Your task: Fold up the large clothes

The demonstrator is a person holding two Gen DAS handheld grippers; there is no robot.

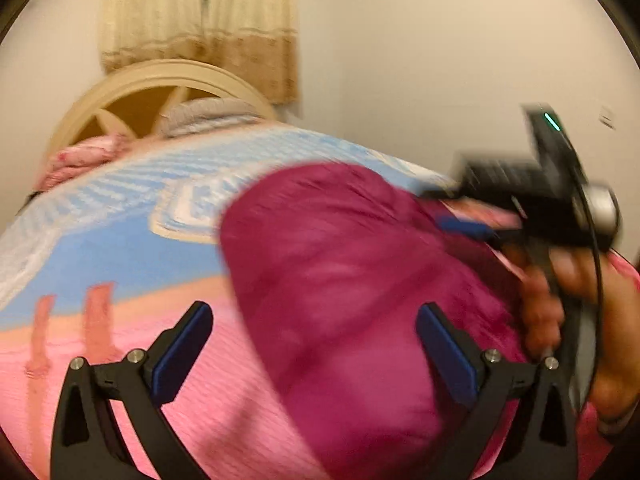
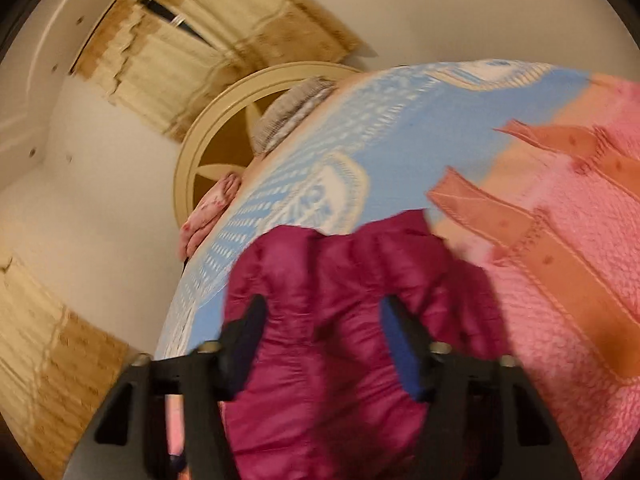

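A magenta puffy jacket (image 1: 344,288) lies on a bed with a pink and blue patterned cover (image 1: 120,248). My left gripper (image 1: 314,328) is open just above the jacket's left edge, with nothing between its blue pads. In the left wrist view my right gripper (image 1: 460,226) shows at the jacket's far right side, held by a hand; its fingers are blurred. In the right wrist view the jacket (image 2: 328,320) fills the space in front of my right gripper (image 2: 322,328), whose jaws stand apart with the fabric behind them. The bed cover (image 2: 540,260) spreads to the right.
A cream arched headboard (image 1: 160,80) stands at the far end of the bed, with a grey pillow (image 1: 208,114) and a pink pillow (image 1: 80,158) against it. Beige curtains (image 1: 200,20) hang on the white wall behind. Both views are motion-blurred.
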